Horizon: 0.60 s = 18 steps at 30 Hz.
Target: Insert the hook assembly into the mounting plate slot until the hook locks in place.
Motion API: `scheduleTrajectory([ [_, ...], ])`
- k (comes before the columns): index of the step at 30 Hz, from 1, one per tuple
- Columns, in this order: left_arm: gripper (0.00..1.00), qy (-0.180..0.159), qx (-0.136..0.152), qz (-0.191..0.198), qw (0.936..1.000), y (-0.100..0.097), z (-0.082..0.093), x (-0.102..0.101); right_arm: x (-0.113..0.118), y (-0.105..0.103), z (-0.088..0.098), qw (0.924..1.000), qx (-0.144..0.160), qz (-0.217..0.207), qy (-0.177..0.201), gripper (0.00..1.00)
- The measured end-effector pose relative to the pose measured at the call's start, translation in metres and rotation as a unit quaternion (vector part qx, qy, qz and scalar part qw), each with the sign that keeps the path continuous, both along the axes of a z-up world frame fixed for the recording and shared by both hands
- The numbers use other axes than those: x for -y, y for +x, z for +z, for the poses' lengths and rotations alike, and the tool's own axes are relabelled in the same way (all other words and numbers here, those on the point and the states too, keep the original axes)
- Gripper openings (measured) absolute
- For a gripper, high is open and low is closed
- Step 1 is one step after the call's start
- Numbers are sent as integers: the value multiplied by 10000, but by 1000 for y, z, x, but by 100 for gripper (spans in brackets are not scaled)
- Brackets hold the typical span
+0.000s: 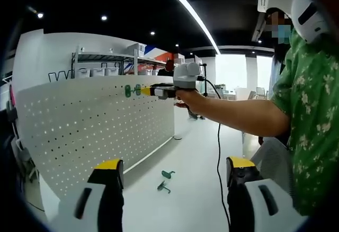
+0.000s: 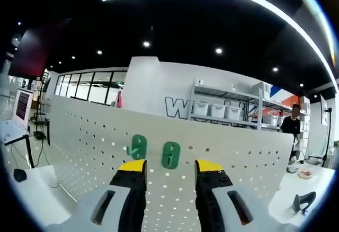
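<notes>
In the left gripper view, the left gripper sat low with its yellow-tipped jaws spread wide and nothing between them. Just beyond, two green hooks lay loose on the white table. Farther off, a person's outstretched arm held the right gripper level against the upper edge of the white pegboard.

In the right gripper view, the right gripper had its jaws apart, and whether they touched anything I could not tell. Two green hooks sat on the pegboard, one between the jaw tips, one just left. Behind, wall lettering began "W"; the rest was hidden by shelving.
</notes>
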<state>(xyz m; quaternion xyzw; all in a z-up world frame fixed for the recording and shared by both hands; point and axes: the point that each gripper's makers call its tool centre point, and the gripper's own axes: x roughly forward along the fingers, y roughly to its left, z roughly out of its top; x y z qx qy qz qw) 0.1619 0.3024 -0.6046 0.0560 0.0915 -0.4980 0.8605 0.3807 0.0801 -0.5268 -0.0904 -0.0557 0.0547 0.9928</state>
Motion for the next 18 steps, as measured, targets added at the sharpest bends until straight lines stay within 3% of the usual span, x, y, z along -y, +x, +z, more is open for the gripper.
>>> scheduleTrajectory([
  [18,84,-28,-46,5,10000,-7,2,5,13,-35,-14,9989,-169,285,343,54],
])
